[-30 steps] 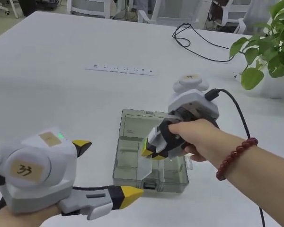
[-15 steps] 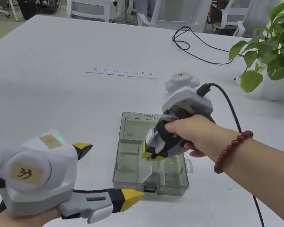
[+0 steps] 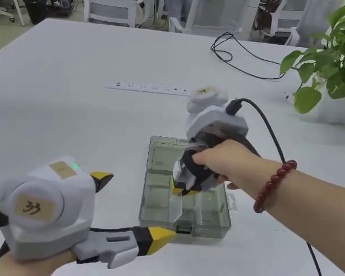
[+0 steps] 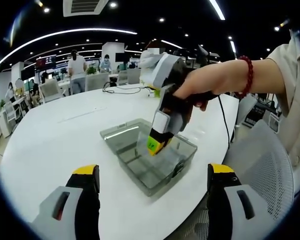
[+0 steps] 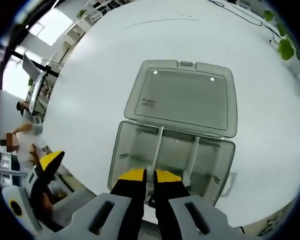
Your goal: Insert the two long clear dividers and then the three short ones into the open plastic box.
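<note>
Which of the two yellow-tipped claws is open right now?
The left gripper, held short of the plastic box with jaws spread wide; the right gripper is pinched shut on a clear divider.

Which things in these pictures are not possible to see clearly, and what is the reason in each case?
- Right gripper view: the right gripper covers the near end of the long divider, so its seating in the box is hidden.
- Same view: the print on the lid is too small to read.
- Same view: the clear piece beside the box is too small to identify.

plant (image 3: pixel 325 63), black cable (image 3: pixel 241 54), perhaps power strip (image 3: pixel 149 88)
</note>
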Demonstrator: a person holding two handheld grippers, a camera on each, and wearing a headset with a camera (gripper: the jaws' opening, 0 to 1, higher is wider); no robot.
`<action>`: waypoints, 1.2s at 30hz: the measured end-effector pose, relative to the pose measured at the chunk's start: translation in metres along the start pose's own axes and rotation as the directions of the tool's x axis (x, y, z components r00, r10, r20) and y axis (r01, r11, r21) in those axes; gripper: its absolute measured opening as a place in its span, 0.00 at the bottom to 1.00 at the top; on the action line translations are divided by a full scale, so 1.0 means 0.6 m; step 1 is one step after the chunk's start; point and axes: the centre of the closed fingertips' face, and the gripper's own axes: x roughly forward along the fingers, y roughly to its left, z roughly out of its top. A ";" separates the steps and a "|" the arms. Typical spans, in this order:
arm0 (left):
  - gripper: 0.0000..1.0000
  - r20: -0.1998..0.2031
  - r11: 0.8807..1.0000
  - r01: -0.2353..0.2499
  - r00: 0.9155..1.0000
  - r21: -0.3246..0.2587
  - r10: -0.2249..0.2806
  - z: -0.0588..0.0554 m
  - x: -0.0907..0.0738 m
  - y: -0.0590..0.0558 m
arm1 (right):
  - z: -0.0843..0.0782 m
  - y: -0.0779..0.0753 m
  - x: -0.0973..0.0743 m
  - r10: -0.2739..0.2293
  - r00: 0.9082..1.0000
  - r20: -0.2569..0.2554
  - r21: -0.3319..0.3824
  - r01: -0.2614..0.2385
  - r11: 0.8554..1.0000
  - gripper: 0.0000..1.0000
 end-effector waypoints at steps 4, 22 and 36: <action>0.91 0.004 1.000 -0.003 1.000 -0.001 0.003 0.001 -0.001 0.000 | 0.001 0.002 0.002 -0.043 0.999 0.009 -0.074 0.043 0.996 0.07; 0.92 0.018 1.000 -0.028 0.999 0.001 0.028 0.005 -0.005 0.002 | -0.010 0.003 0.023 -0.134 0.990 0.046 -0.139 0.139 0.980 0.07; 0.91 0.015 0.999 -0.036 0.999 0.000 0.036 0.005 -0.007 0.006 | -0.002 -0.003 0.037 -0.144 0.987 0.070 -0.119 0.151 0.981 0.07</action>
